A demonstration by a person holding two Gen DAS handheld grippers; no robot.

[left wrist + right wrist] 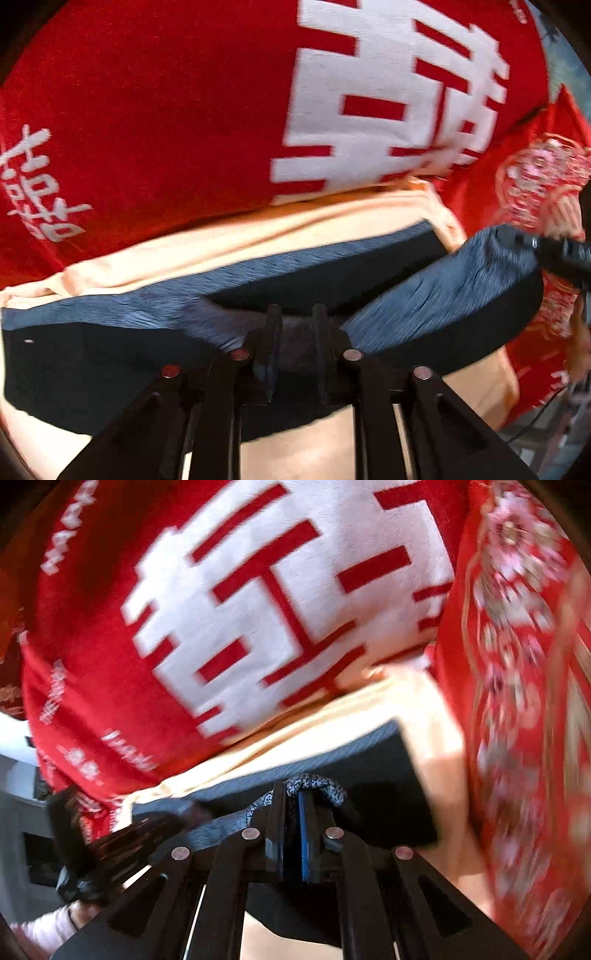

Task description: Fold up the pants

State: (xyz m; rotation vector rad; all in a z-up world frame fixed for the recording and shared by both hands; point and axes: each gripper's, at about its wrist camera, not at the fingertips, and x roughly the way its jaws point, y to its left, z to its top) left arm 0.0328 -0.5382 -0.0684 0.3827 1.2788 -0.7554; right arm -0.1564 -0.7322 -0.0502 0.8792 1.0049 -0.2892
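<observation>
A plush red blanket (155, 110) with big white block characters covers most of both views, its nap soft and fuzzy. Beside it lies a red cloth (517, 664) patterned with pale flowers. A smooth peach sheet (258, 229) runs beneath them. On the sheet rest the dark pants (110, 354), heathered blue-grey on the waistband and black elsewhere, partly lifted. The left gripper (295, 332) has fabric between its parted jaws; whether it presses I cannot tell. The right gripper (293, 805) is clamped on a speckled bunch of the pants.
</observation>
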